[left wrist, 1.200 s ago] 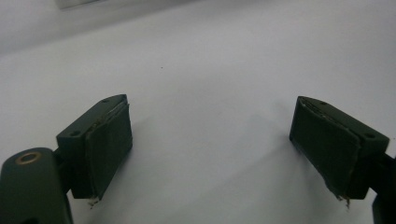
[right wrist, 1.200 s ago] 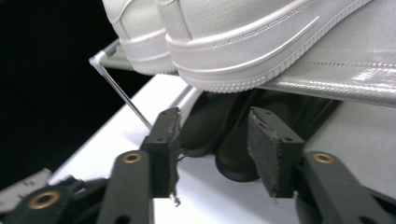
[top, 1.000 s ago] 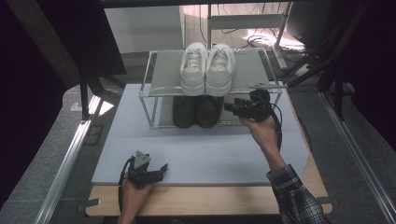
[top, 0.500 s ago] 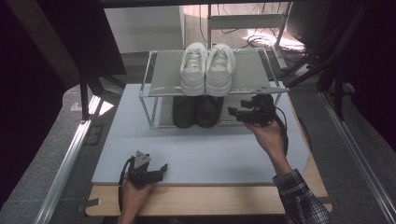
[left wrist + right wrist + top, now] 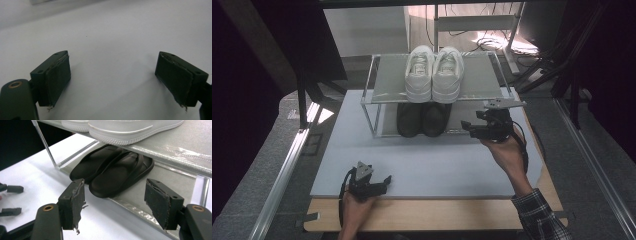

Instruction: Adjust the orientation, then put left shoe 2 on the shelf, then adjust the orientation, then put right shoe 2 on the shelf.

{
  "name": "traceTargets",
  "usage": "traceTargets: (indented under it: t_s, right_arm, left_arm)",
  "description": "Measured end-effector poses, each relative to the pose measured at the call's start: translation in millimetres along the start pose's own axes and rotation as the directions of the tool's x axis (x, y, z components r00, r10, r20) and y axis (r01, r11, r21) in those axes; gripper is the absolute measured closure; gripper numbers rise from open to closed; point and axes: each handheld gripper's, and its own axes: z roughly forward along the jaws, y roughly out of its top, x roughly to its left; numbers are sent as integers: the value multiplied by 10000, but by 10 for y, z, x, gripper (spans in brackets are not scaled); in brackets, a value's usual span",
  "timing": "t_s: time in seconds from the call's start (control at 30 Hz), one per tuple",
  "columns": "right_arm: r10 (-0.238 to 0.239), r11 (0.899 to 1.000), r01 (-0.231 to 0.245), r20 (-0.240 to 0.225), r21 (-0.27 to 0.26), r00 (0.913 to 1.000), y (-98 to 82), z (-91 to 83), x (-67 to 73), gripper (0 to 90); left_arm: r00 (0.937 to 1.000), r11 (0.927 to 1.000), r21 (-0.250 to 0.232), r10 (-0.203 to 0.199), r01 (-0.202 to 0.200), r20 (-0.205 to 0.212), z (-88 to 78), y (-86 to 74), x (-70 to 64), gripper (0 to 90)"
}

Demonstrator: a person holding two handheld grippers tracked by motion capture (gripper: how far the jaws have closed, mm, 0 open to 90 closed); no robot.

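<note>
- Shoe rack (image 5: pixel 377 107) sits at the far side of the white mat (image 5: pixel 437 165); taking it as reference.
- Black slippers (image 5: pixel 423 119) on the rack's lower shelf, side by side, touching; white sneakers (image 5: pixel 434 74) on the top shelf right above them.
- Right gripper (image 5: pixel 468 129) just off the rack's front right corner, aimed at the slippers; jaws have just been opening, now wide, nothing between the pads.
- Left gripper (image 5: pixel 383 182) well away from the rack, at the mat's near edge; jaws wide, empty.
</note>
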Motion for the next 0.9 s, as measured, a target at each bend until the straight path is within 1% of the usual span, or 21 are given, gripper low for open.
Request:
traceTargets:
  t_s: [0.13,0.5,0.57,0.63,0.9]
  right_arm:
    - [-202,9998,202,65,54,9998,-48,-41,20,301]
    - [-142,9999,141,15,10,9999,-172,-164,-10,278]
    - [-241,9997,241,45,2,9997,-191,-195,-12,277]
    - [-194,9998,194,42,-24,9998,-208,-225,-13,275]
    - [-391,9992,392,141,-13,9991,-309,-329,3,256]
  left_arm:
    - [10000,10000,3,3,-3,-5,0,0,-1,126]
    - [10000,10000,7,7,-7,-8,0,1,-3,127]
    - [10000,10000,3,-3,3,-4,0,0,-1,127]
    - [10000,10000,3,-5,5,-3,0,0,-1,127]
    - [10000,10000,19,-29,29,-16,-2,0,-5,128]
